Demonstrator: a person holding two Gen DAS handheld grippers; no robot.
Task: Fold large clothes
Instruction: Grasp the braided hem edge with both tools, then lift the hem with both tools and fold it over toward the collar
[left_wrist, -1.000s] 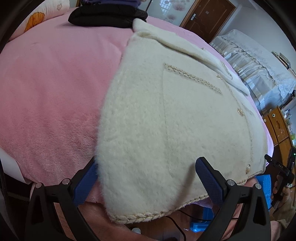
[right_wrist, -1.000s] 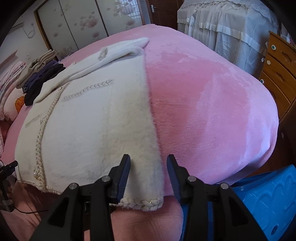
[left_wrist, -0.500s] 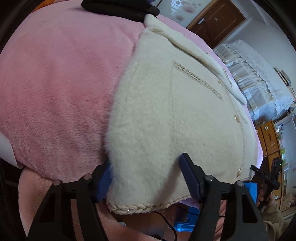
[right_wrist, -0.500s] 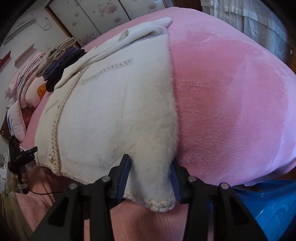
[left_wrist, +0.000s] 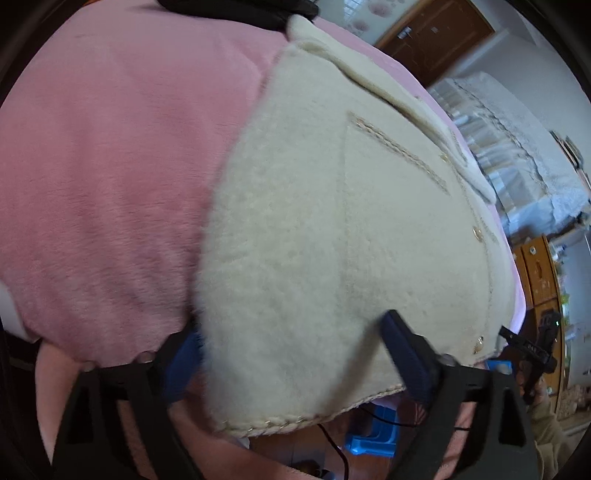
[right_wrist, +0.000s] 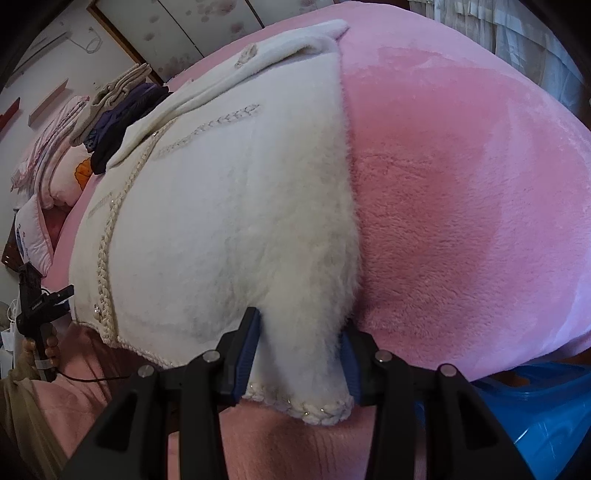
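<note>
The cream coat (left_wrist: 332, 236) lies flat on the pink bed (left_wrist: 103, 177), hem toward me. My right gripper (right_wrist: 299, 358) stays clamped on one hem corner; my left gripper (left_wrist: 291, 354) has just reopened, straddling the other corner ungripped

pink bed (right_wrist: 461, 192), wooden door (left_wrist: 439, 40), dresser (left_wrist: 535, 273)

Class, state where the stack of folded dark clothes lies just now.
In the right wrist view, the stack of folded dark clothes sits upper left, at the far end of the pink blanket, just beyond the cream coat's collar.
</note>
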